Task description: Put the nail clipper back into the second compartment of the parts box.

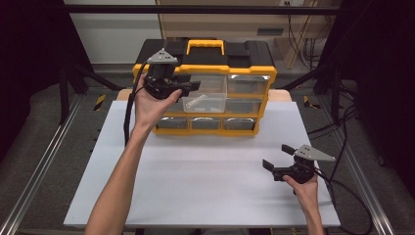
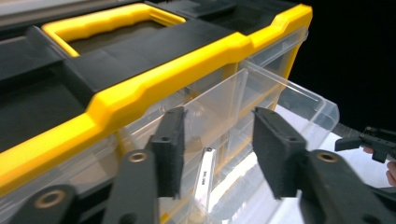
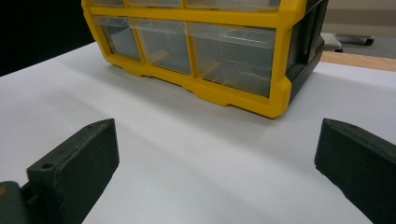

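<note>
Reaching up the left half of the high view, the person's left forearm ends in a hand wrapped around the left gripper, which is held level at the top row of the yellow-and-black organiser in the upper centre of the frame. In the left gripper view its jaws stand partly apart with nothing pressed between the pads; through the gap shows the clear drawer, pulled out from the organiser's front. A small pale strip lies inside that drawer, though what it is cannot be told at this sharpness. The drawer's wall seems to pass near the left pad; contact is uncertain.

At the lower right of the high view, the right hand holds the right gripper low over the white tabletop, well apart from the organiser. In the right gripper view its jaws are spread wide and empty, pointing toward the organiser's bottom row of drawers.
</note>
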Demonstrator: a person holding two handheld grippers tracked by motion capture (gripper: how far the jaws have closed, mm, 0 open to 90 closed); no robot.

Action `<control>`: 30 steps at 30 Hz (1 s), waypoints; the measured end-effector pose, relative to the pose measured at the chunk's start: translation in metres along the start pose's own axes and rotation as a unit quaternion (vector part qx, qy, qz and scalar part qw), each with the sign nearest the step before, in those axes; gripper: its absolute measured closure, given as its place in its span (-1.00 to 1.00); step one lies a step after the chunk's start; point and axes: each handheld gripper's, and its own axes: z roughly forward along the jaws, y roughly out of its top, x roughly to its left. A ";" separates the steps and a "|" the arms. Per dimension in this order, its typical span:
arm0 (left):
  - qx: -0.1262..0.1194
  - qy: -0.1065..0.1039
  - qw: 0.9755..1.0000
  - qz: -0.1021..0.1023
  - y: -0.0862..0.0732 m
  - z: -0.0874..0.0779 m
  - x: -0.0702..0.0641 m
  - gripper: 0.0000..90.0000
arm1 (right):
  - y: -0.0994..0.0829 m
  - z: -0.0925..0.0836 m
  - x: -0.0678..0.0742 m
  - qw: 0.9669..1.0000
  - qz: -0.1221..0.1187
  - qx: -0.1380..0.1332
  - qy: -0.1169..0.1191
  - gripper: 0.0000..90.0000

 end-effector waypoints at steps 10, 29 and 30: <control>-0.034 -0.012 0.999 -0.006 -0.020 -0.035 0.003 -0.24 | 0.000 0.000 0.000 1.000 0.001 0.000 0.000 -0.99; -0.072 0.032 0.997 -0.022 -0.098 -0.071 0.020 -0.64 | -0.001 0.001 0.001 1.000 -0.002 0.004 -0.001 -0.99; -0.073 0.032 0.996 -0.026 -0.103 -0.072 0.021 -0.65 | -0.001 0.001 0.001 1.000 -0.003 0.004 -0.001 -0.99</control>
